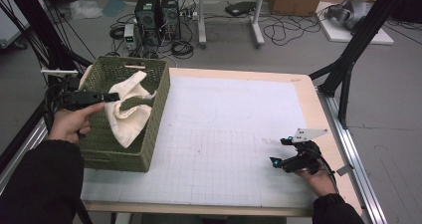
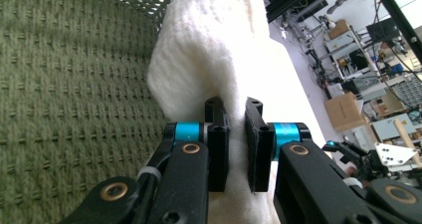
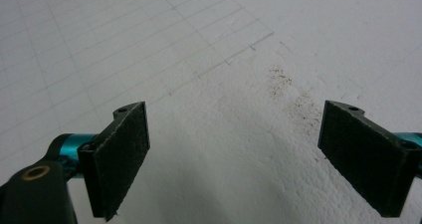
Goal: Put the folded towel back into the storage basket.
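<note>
High view, green woven basket (image 1: 149, 129), cream cloth (image 1: 130, 112) inside

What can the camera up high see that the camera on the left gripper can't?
High view alone: the whole white gridded table mat, computer towers on the floor, and the person's left hand.

Left gripper view alone: up close, the left gripper with its black jaws pinching a fold of the cloth, and cluttered shelves far off.

Both: the green woven basket, the cream knitted cloth in it, and the right gripper.
</note>
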The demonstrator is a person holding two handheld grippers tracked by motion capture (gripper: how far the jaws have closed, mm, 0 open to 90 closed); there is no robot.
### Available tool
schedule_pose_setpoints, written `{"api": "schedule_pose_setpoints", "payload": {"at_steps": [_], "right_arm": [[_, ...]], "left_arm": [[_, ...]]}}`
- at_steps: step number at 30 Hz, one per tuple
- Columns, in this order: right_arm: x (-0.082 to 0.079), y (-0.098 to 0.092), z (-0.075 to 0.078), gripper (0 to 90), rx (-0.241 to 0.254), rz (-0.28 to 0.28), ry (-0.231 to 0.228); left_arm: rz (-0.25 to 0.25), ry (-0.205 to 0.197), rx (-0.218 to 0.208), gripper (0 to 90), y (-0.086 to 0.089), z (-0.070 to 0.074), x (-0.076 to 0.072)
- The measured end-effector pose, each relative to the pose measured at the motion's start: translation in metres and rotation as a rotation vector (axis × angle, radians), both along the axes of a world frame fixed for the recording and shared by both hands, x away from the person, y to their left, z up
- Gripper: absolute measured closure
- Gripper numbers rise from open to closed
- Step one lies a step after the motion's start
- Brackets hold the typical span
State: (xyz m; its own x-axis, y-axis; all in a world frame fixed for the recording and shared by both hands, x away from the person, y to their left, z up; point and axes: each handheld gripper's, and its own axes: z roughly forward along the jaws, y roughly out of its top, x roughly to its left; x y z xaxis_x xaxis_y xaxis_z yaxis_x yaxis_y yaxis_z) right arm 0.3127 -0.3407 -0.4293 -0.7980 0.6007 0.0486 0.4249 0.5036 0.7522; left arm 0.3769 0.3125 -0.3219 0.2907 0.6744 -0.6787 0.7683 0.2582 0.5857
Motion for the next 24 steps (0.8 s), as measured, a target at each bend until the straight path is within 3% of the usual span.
{"api": "schedule_pose_setpoints", "payload": {"at_steps": [16,24], "right_arm": [[0.000,0.000,0.000,11.9,-0.001,0.004,-0.004],[0.000,0.000,0.001,11.9,0.003,0.005,-0.005]], "left_arm": [[0.003,0.059,0.047,82.5,-0.002,-0.018,0.000],[0.003,0.066,0.059,82.5,-0.006,-0.023,0.003]]}}
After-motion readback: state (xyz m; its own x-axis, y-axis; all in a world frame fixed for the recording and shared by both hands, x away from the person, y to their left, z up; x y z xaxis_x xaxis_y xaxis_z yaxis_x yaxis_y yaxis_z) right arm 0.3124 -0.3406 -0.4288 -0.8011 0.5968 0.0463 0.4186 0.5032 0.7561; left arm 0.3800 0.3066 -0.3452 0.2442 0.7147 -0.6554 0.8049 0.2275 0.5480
